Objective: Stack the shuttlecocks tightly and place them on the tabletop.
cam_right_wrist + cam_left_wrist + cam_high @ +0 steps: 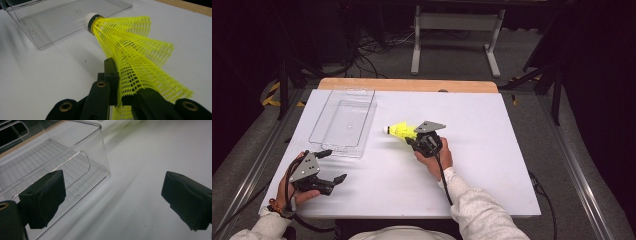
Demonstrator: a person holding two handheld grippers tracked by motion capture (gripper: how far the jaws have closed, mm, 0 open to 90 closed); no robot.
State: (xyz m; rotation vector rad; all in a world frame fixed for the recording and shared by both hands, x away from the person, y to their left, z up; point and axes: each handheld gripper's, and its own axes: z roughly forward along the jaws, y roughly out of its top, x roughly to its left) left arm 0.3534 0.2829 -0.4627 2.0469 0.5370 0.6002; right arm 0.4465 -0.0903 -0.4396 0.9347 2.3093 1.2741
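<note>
Your right gripper (pixel 418 137) is pinching the yellow shuttlecock (pixel 400 131) by the edge of its mesh skirt, jaws pressed together on the netting. The shuttlecock's long axis runs away from the jaws, white cork first, toward the clear plastic bin (pixel 343 122); it sits just right of the bin, above the white table (pixel 492 150). Your right hand is nearer the bin's right wall. Your left gripper (pixel 333 166) rests near the bin's front corner, jaws spread, holding nothing. The right gripper view shows the crushed mesh (pixel 140 62) between the pads; the high view shows the gap to the bin.
</note>
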